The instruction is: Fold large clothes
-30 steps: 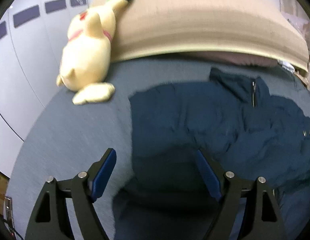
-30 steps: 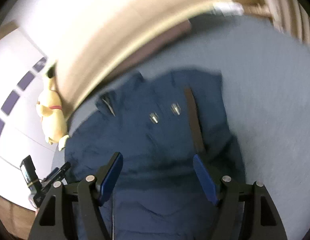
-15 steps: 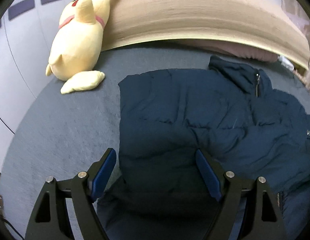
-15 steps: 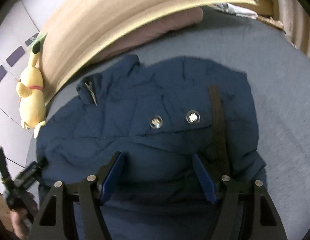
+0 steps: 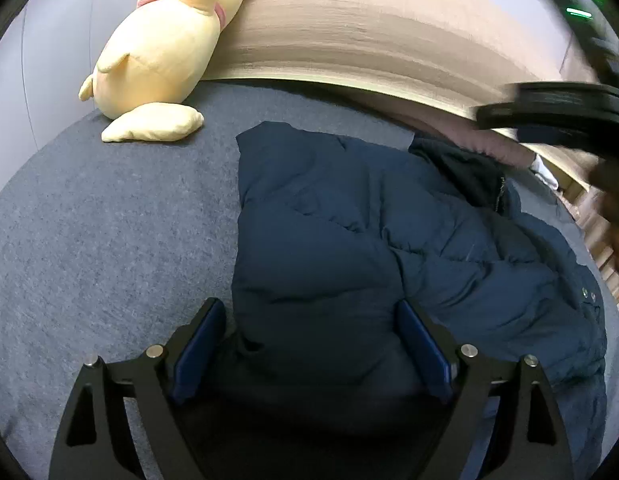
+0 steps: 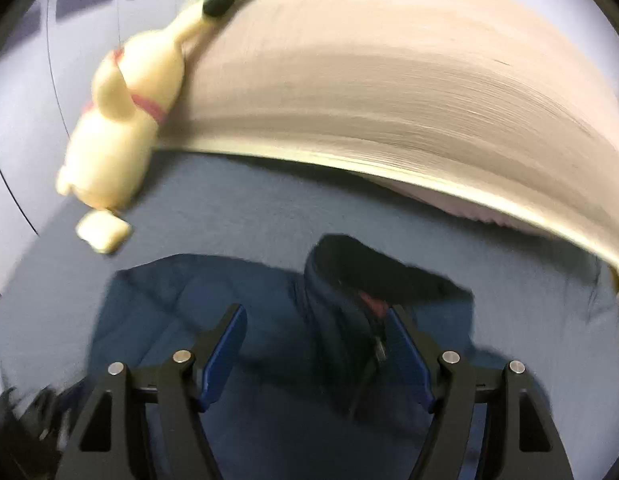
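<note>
A grey-blue bed cover (image 5: 109,240) fills the lower part of both views, with a light wooden headboard (image 5: 369,40) curving across the top and a pale wall behind it.

A navy puffer jacket (image 5: 349,248) lies on the bed cover below the headboard. It is spread roughly flat but rumpled, with soft quilted ridges. One straight edge faces the plush toy. Its dark collar (image 6: 349,268) with a zip sits on the headboard side, and two snap studs (image 5: 587,294) show near its far right part.

The left gripper (image 5: 309,344) has its jaws apart, straddling a bulging fold at the jacket's near edge; whether the blue pads touch the cloth cannot be told. The right gripper (image 6: 315,354) also has its jaws wide apart, just above the collar region, and its view is blurred by motion.

The step in hand looks like positioning for a first grasp, so folding seems barely begun. The next move likely calls for each tool to close on an edge, pinching the thick padding firmly enough that it does not slip, before lifting it over.

A yellow plush toy (image 5: 161,48) leans on the headboard's left end, well apart from the jacket. A pinkish pillow (image 5: 501,148) lies under the headboard, just beyond the collar.
</note>
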Demonstrator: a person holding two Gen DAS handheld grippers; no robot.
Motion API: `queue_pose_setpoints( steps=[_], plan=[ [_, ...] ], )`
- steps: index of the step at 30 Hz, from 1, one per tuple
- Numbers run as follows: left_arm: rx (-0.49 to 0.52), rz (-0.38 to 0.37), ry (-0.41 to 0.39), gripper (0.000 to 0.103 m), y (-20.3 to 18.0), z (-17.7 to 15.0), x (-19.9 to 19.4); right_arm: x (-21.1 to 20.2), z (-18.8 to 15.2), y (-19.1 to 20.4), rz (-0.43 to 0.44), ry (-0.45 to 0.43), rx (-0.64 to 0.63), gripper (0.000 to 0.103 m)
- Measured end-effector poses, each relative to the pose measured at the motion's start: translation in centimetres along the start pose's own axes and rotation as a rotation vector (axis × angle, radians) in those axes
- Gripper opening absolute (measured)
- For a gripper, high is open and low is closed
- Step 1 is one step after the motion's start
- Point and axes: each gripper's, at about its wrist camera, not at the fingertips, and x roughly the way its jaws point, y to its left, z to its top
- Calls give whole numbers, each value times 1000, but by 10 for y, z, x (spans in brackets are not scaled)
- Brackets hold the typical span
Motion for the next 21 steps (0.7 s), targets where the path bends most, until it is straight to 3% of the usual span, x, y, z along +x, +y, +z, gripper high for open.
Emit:
queue_pose_setpoints(
  steps=[3,4,5,6,9,11,15,17,19,21],
  plan=[
    [-6,-13,-11,88,1,-1,0,48,14,6,-80,111,-73,69],
    [-12,-20,-14,88,2,-2,-1,65,16,4,-83,165,-68,47],
    [-17,-27,-16,88,2,-2,-1,79,17,1,-61,227,-69,36],
    [-23,-32,-16,88,4,-2,-1,84,19,-2,-84,235,-85,32],
    [-35,-45,-16,88,4,-2,-3,87,26,-43,0,234,92,22],
    [-34,-44,-15,89,3,-1,-1,97,18,-75,30,253,223,22],
    [-35,-44,-11,89,4,-1,0,109,6,-79,38,242,258,22],
    [-35,-44,-10,89,4,-1,1,108,5,-82,44,225,282,29],
    [-35,-44,-10,90,4,-1,1,98,10,-76,44,199,271,49],
    [-36,-45,-11,90,4,-1,1,75,12,-78,49,141,287,61]
  ],
)
